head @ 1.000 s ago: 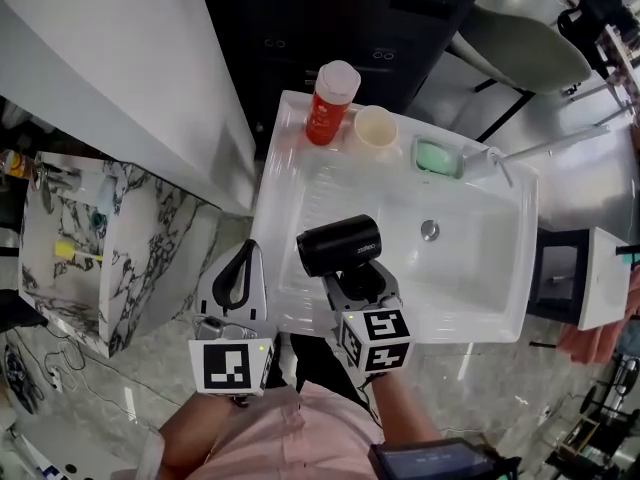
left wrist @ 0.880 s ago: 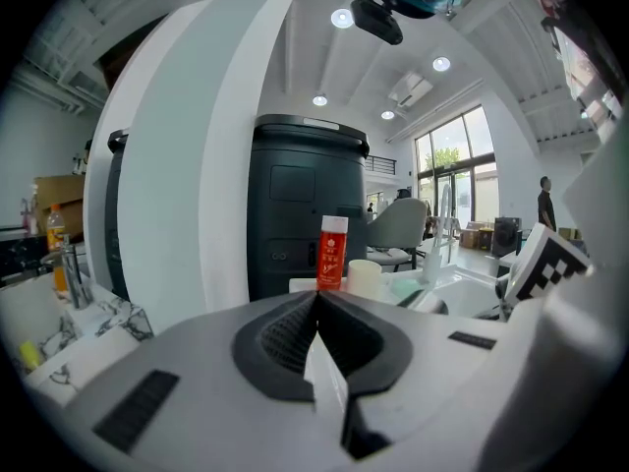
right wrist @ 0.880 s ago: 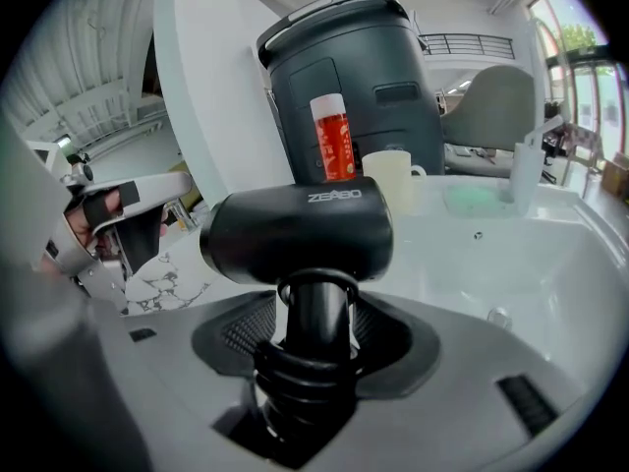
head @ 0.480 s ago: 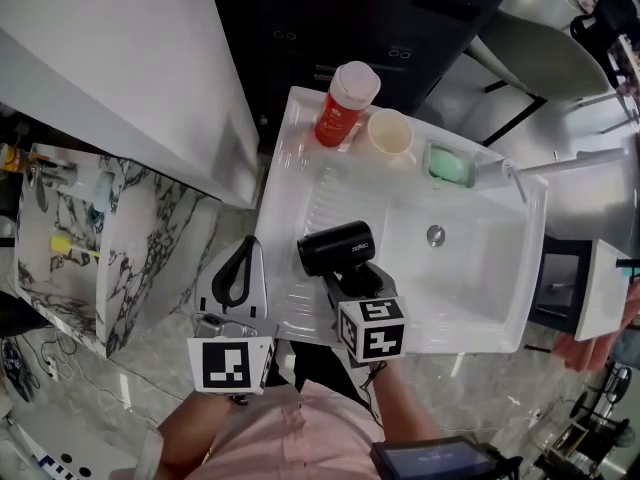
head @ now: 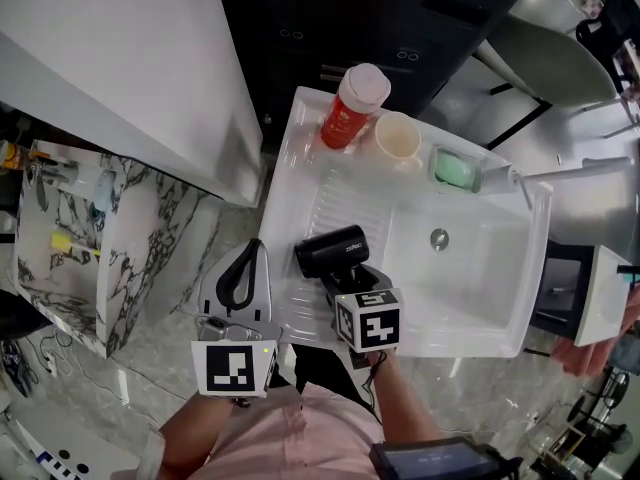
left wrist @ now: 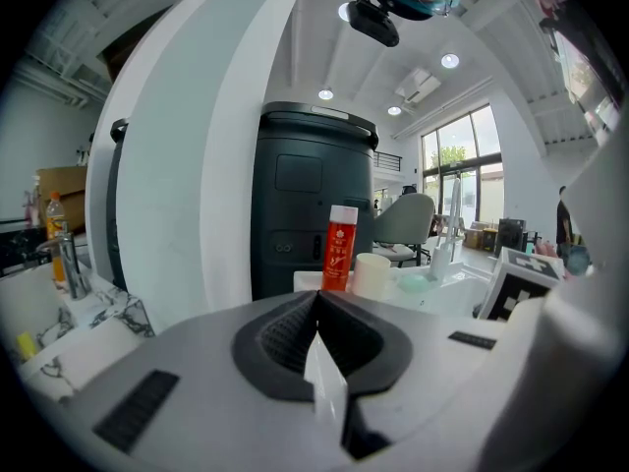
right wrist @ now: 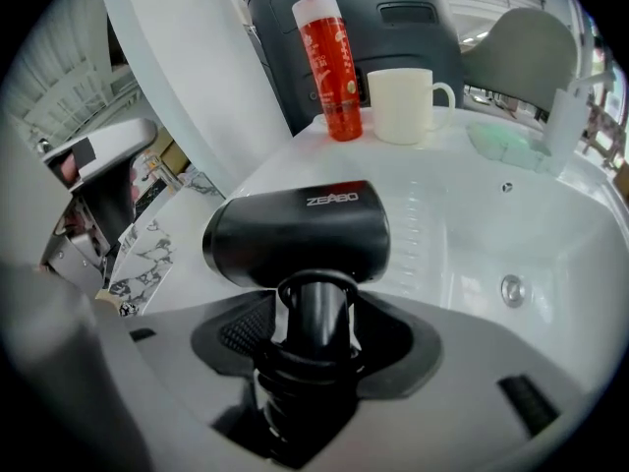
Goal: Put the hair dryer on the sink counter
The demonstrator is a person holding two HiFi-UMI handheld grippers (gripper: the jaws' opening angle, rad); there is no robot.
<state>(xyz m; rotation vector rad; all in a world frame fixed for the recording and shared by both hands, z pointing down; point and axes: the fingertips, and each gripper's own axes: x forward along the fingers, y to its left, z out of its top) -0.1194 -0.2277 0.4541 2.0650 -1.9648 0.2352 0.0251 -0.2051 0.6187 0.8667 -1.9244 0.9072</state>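
Note:
The black hair dryer (head: 330, 250) (right wrist: 300, 232) hangs just above the ribbed left part of the white sink counter (head: 335, 193), its barrel lying crosswise. My right gripper (head: 352, 280) (right wrist: 311, 324) is shut on the dryer's handle from the near side and points steeply down. Whether the dryer touches the counter I cannot tell. My left gripper (head: 246, 252) (left wrist: 316, 308) is shut on nothing and hovers left of the sink's near left corner, over the floor.
At the back rim stand a red bottle (head: 352, 106) (right wrist: 329, 62), a cream cup (head: 398, 138) (right wrist: 403, 104) and a green soap dish (head: 455, 168). The basin with its drain (head: 439, 238) lies to the right. A marble counter (head: 100, 238) stands at the left.
The right gripper has tipped further downward and sunk with the hair dryer towards the ribbed part of the counter. The left gripper has stayed in place.

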